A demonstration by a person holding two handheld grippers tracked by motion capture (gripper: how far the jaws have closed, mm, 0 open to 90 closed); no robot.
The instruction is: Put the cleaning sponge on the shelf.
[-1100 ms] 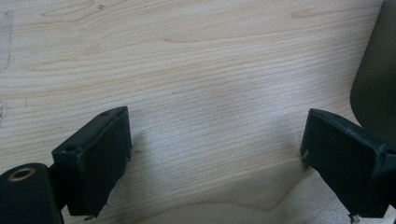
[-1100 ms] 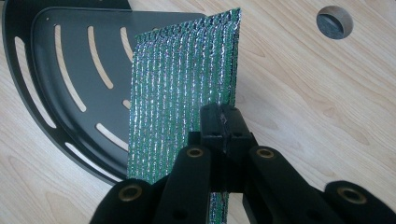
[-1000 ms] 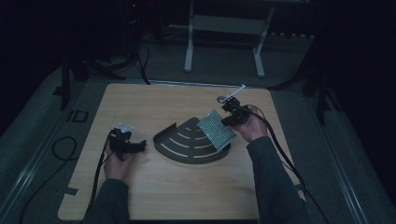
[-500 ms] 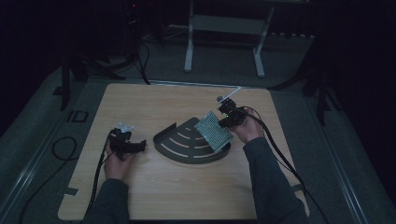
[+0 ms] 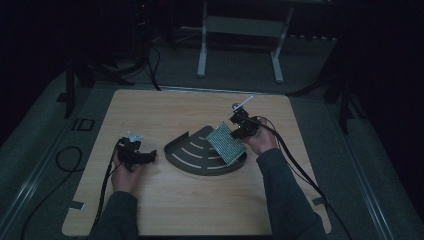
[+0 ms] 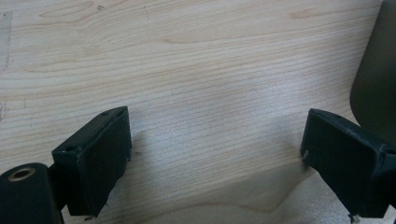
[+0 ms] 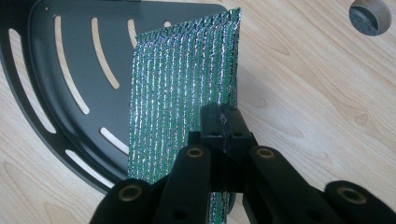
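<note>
Right gripper view — right tongs (image 7: 223, 125) clenched on pouch (image 7: 180, 93) edge over tray (image 7: 56, 70) rim; left tongs (image 6: 215, 158) released, seemingly bare wood around.

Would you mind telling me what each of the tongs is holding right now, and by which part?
The right tongs are shut on the green scouring pad, pinched at its edge, above the dark slotted tray. The left tongs are open and hold nothing.

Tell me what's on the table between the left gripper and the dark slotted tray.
Nothing: in the high view, bare wooden table separates the left gripper from the tray.
</note>
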